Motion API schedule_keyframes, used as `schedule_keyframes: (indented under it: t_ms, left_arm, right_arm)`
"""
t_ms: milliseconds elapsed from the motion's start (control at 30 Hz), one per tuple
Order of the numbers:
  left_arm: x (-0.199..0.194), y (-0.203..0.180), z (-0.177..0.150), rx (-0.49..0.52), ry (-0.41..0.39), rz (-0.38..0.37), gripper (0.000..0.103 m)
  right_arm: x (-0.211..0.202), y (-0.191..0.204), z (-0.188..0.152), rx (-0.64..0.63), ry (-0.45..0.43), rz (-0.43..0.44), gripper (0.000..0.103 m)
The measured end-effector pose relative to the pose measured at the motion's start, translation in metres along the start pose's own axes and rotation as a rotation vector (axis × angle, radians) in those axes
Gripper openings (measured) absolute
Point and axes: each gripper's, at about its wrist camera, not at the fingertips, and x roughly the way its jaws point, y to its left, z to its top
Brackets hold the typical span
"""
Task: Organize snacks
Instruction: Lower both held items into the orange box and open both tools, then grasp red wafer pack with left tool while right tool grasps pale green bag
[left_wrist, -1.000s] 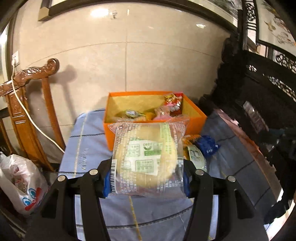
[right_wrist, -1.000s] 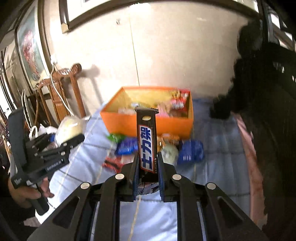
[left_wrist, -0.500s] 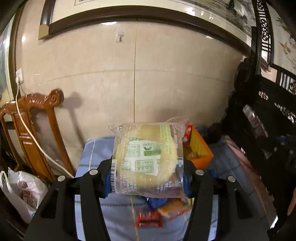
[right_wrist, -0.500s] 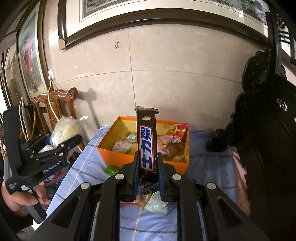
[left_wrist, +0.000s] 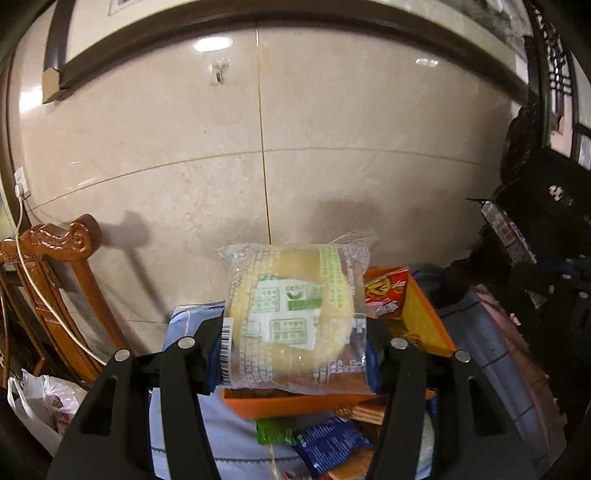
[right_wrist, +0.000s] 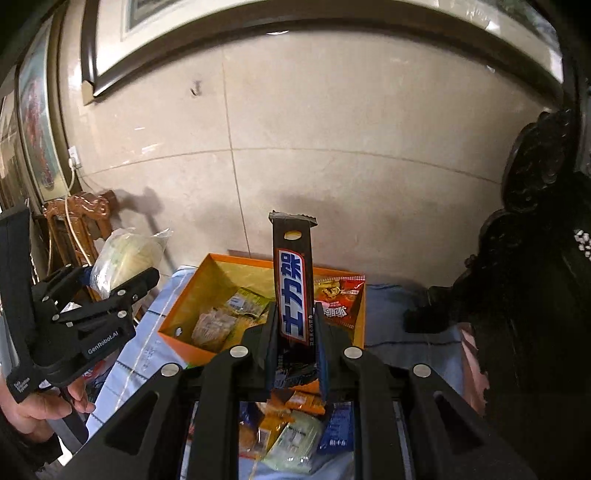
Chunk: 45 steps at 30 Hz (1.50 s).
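Two grippers loaded. Left gripper (left_wrist: 295, 332) is clamped on a clear-wrapped round bun (left_wrist: 295, 317), held above the near-left part of the orange box (left_wrist: 424, 321). Right gripper (right_wrist: 293, 332) is pinched on an upright Snickers bar (right_wrist: 293, 291), near the box front wall. Box interior already holds a red snack pack (right_wrist: 338, 299) and small wrapped items. Loose packets (right_wrist: 295, 435) lie on the blue cloth (right_wrist: 147, 347) just in front.

Procedure, as judged: lower one item at a time over a free spot, approx. box centre. Release only once below rim level; the bun wrapper is soft and may snag. Keep grippers apart to avoid collision.
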Motion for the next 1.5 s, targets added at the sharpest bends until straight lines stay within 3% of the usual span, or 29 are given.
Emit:
schedule_keyframes:
  t_ms: [133, 167, 200, 233, 267, 333, 433, 600, 700, 933, 1033, 1200, 1400, 1500]
  left_arm:
    - [0.044, 0.001, 0.001, -0.013, 0.053, 0.007, 0.058]
    - [0.054, 0.002, 0.002, -0.027, 0.061, -0.009, 0.069]
    - [0.067, 0.004, 0.003, -0.046, 0.082, -0.014, 0.088]
    - [0.073, 0.006, 0.003, -0.054, 0.097, -0.003, 0.095]
    - [0.082, 0.008, 0.003, -0.060, 0.114, 0.023, 0.095]
    - [0.085, 0.013, 0.001, -0.058, 0.118, 0.030, 0.095]
    - [0.080, 0.016, -0.007, -0.029, 0.094, 0.035, 0.095]
    - [0.058, 0.017, -0.047, -0.013, 0.089, -0.010, 0.095]
    - [0.048, 0.011, -0.088, 0.006, 0.127, -0.038, 0.095]
    - [0.043, 0.003, -0.189, 0.037, 0.244, -0.086, 0.095]
    - [0.044, 0.000, -0.229, 0.067, 0.265, -0.097, 0.095]
    - [0.053, -0.002, -0.262, 0.075, 0.290, -0.098, 0.095]
    - [0.081, -0.010, -0.272, 0.052, 0.311, -0.064, 0.095]
    - [0.092, -0.015, -0.273, 0.046, 0.334, -0.044, 0.096]
  right_arm:
    - [0.044, -0.005, 0.009, 0.004, 0.037, 0.006, 0.017]
    - [0.055, -0.006, 0.012, 0.004, 0.046, 0.015, 0.019]
    - [0.070, -0.007, 0.015, 0.001, 0.080, 0.027, 0.021]
    - [0.079, -0.009, 0.015, -0.003, 0.104, 0.021, 0.031]
    - [0.087, -0.010, 0.016, -0.019, 0.120, -0.008, 0.050]
    - [0.088, -0.013, 0.015, -0.049, 0.102, -0.060, 0.059]
    - [0.082, -0.025, 0.008, -0.033, 0.090, -0.053, 0.059]
    - [0.077, -0.041, -0.027, 0.015, 0.131, -0.047, 0.063]
    - [0.076, -0.040, -0.064, 0.054, 0.177, -0.031, 0.071]
    - [0.100, -0.028, -0.179, 0.237, 0.377, 0.033, 0.071]
    - [0.112, -0.028, -0.209, 0.329, 0.421, 0.057, 0.071]
    - [0.127, -0.021, -0.219, 0.340, 0.425, 0.056, 0.071]
    - [0.154, -0.013, -0.220, 0.379, 0.437, 0.050, 0.072]
    - [0.162, -0.016, -0.225, 0.413, 0.399, 0.075, 0.076]
